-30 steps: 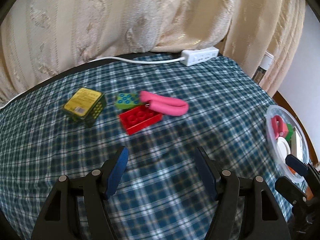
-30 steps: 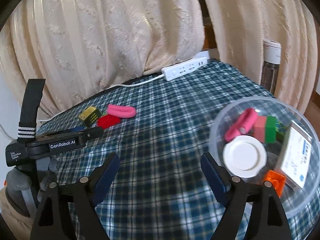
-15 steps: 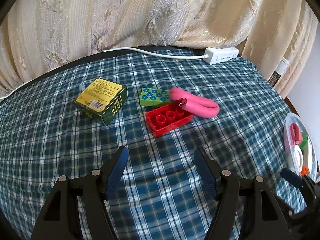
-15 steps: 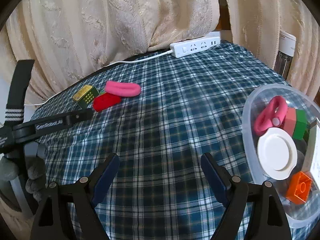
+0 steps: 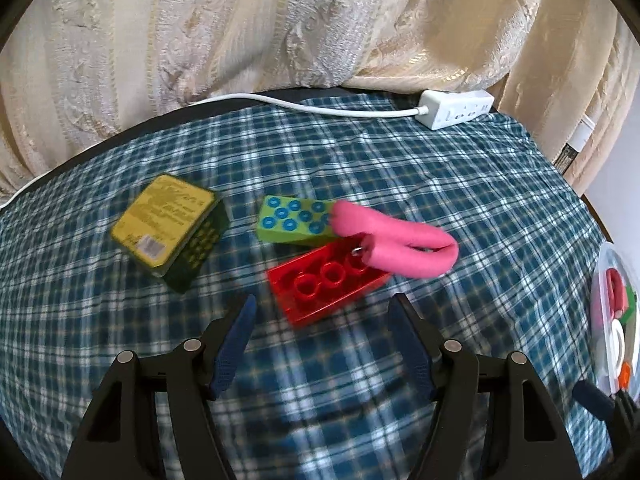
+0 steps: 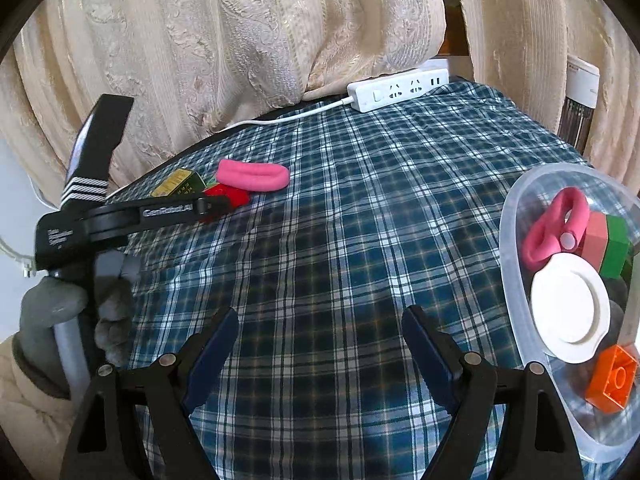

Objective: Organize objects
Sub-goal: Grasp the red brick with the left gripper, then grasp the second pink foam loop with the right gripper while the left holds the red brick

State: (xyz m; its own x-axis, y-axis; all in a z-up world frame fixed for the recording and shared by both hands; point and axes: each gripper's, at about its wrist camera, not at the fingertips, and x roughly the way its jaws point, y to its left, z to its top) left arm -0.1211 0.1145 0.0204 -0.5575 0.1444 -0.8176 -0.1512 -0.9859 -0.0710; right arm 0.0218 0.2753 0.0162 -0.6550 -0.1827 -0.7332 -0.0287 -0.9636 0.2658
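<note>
A red brick [image 5: 326, 286] lies on the plaid cloth, with a green brick with blue studs [image 5: 294, 220] behind it and a pink foam loop [image 5: 400, 242] resting across both. A green-and-yellow box [image 5: 172, 226] sits to their left. My left gripper [image 5: 322, 312] is open and empty, just short of the red brick. My right gripper [image 6: 320, 324] is open and empty over bare cloth, left of the clear tub [image 6: 516, 216]. The tub holds a pink loop [image 6: 556, 228], a white lid [image 6: 568, 312], an orange brick [image 6: 612, 376] and a red and green block.
A white power strip [image 5: 456, 108] with its cord lies at the table's far edge against the cream curtain [image 5: 280, 20]. A white bottle [image 6: 578, 100] stands beyond the far right corner. The left gripper's body and gloved hand [image 6: 76, 300] fill the right view's left side.
My left gripper has moved forward toward the bricks, which now sit nearer its fingers. My right gripper has shifted left, so the tub sits further to the right edge.
</note>
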